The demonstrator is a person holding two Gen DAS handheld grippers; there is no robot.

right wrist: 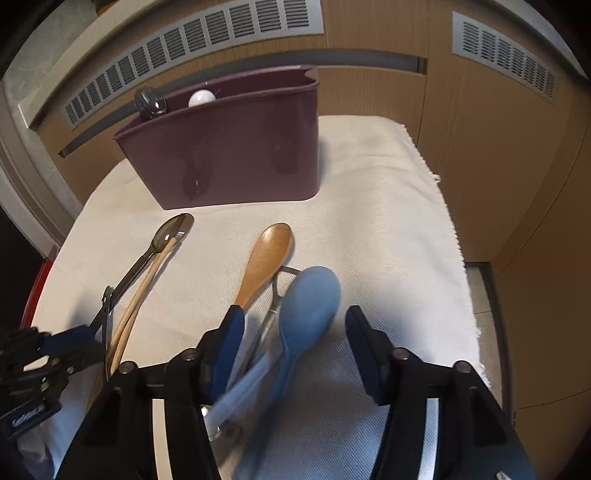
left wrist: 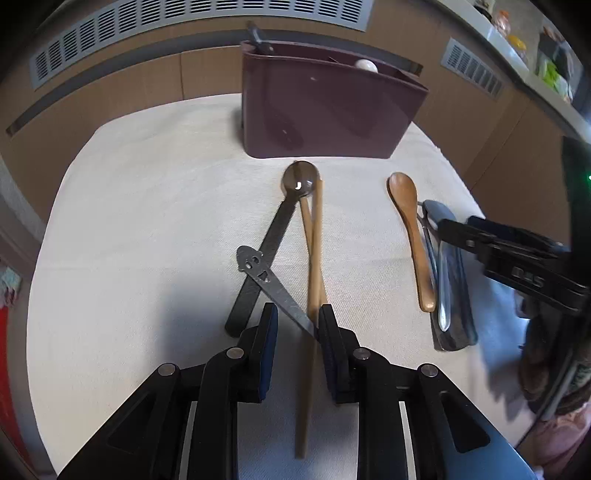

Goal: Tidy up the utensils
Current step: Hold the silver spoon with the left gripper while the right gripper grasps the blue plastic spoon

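A maroon utensil holder (left wrist: 325, 107) stands at the back of the cream cloth; it also shows in the right wrist view (right wrist: 229, 151) with a dark spoon and a white one inside. My left gripper (left wrist: 297, 328) is open around wooden chopsticks (left wrist: 314, 258) and a flat metal utensil (left wrist: 269, 284), beside a black-handled spoon (left wrist: 299, 179). My right gripper (right wrist: 295, 343) is open around a blue spoon (right wrist: 306, 310), which is blurred. A wooden spoon (right wrist: 266, 262) and a metal utensil lie just left of it.
The cream cloth (right wrist: 388, 221) covers the table, with its frayed edge on the right. Wooden panels with grey vents (left wrist: 192, 22) stand behind the holder. A shelf with jars (left wrist: 517, 40) is at the far right.
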